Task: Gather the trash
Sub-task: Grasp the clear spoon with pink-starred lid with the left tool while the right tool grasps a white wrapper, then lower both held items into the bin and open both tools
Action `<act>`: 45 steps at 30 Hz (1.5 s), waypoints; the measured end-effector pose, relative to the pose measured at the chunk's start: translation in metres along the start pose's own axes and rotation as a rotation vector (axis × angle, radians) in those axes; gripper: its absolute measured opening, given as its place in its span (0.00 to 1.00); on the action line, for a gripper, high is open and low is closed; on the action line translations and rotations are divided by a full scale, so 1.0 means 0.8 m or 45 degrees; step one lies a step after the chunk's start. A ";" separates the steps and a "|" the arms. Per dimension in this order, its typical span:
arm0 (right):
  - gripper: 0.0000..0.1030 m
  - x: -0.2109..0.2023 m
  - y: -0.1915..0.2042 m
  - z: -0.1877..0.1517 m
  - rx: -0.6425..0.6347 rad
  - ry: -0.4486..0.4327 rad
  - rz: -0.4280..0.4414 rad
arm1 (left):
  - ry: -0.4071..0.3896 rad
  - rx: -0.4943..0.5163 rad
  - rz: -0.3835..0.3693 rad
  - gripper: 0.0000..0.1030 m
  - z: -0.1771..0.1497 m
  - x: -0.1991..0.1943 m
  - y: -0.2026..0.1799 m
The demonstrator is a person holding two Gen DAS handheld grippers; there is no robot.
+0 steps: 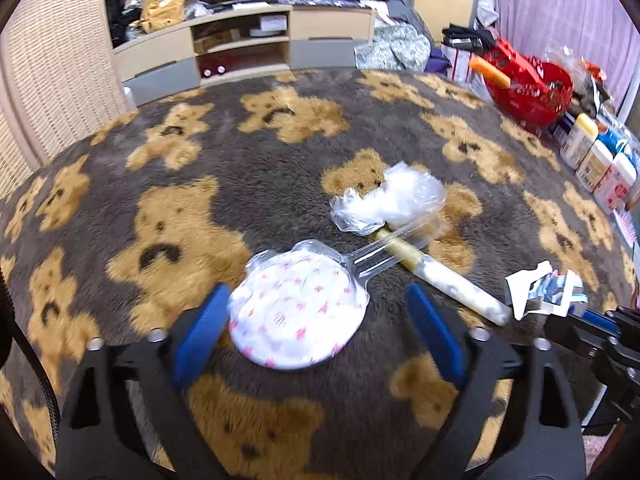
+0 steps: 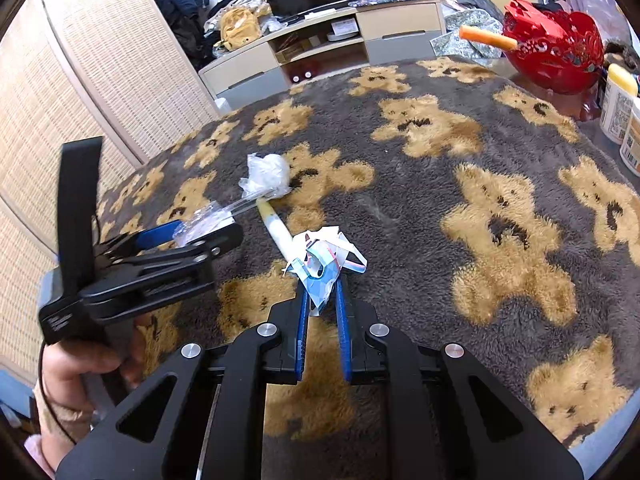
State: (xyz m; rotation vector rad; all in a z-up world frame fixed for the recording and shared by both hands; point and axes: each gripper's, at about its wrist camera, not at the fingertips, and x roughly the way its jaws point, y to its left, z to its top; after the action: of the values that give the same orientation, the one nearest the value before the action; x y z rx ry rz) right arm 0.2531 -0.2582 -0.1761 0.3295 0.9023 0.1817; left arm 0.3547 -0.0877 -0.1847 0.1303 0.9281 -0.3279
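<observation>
A round clear plastic pack (image 1: pixel 300 312) with white, pink-dotted contents lies on the bear-pattern blanket (image 1: pixel 180 220). My left gripper (image 1: pixel 316 292) stands open around it, its blue pads on either side and the right pad well apart from it. The pack's clear handle (image 1: pixel 380 252) points toward a crumpled clear plastic bag (image 1: pixel 392 200) and crosses a cream-and-white tube (image 1: pixel 440 276). My right gripper (image 2: pixel 320 286) is shut on a crumpled white-and-blue paper wrapper (image 2: pixel 320 264), held just above the blanket beside the tube (image 2: pixel 276 228). The left gripper (image 2: pixel 192 232) shows at the left of the right wrist view, in a hand.
A red openwork basket (image 1: pixel 532 92) with an orange stick in it stands at the far right. Several bottles (image 1: pixel 596 156) line the right edge. A TV cabinet (image 1: pixel 248 48) stands beyond the blanket, and a wicker screen (image 1: pixel 52 80) is at the left.
</observation>
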 end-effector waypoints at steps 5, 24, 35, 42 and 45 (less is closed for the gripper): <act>0.14 0.010 -0.009 -0.001 0.022 0.013 -0.006 | -0.004 0.016 -0.004 0.48 0.001 0.008 0.005; 0.14 -0.067 0.038 -0.052 -0.016 -0.006 0.042 | -0.067 -0.134 -0.063 0.45 -0.079 -0.121 0.014; 0.14 -0.149 0.063 -0.141 -0.075 -0.016 0.052 | -0.119 -0.211 -0.092 0.45 -0.185 -0.244 -0.010; 0.14 -0.156 0.047 -0.206 -0.070 0.053 0.047 | -0.083 -0.240 -0.113 0.45 -0.263 -0.269 -0.034; 0.14 -0.145 0.039 -0.231 -0.064 0.106 0.042 | -0.046 -0.249 -0.117 0.45 -0.292 -0.264 -0.040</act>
State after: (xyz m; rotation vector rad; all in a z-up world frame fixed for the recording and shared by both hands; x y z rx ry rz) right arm 0.0355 -0.2250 -0.1858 0.2918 0.9731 0.2493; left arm 0.0485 -0.0130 -0.1538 -0.0979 0.9272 -0.3216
